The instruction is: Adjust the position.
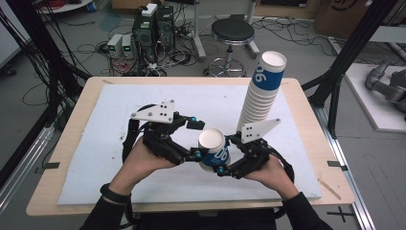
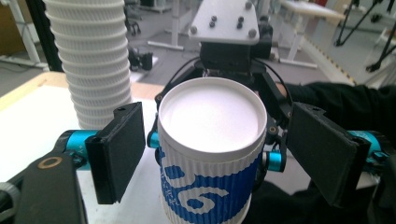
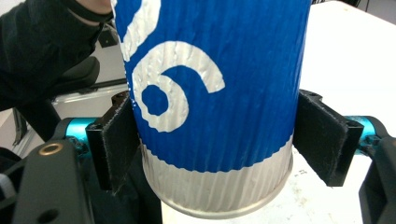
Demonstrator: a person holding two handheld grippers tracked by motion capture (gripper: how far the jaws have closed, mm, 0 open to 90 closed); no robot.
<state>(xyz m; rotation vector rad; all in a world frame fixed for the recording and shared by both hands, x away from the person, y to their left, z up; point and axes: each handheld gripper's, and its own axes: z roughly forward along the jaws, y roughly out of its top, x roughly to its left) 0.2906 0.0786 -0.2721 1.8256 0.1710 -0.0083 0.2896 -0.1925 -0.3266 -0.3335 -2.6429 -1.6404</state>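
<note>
A blue and white ribbed paper cup [image 1: 214, 148] stands upside down on the white mat [image 1: 110, 158], between my two grippers. My right gripper [image 1: 226, 154] comes in from the right and is shut on it; in the right gripper view both pads [image 3: 116, 140] press on the cup [image 3: 210, 93] low on its sides. My left gripper [image 1: 196, 139] reaches in from the left with its jaws on either side of the cup [image 2: 210, 154], a clear gap showing at each pad [image 2: 119, 149], so it is open.
A tall stack of the same cups [image 1: 261, 96], also upside down, stands on the mat just behind the right gripper. The mat lies on a wooden table [image 1: 72, 120]. Past the far edge are a black stool [image 1: 233, 33] and computers with cables on the floor.
</note>
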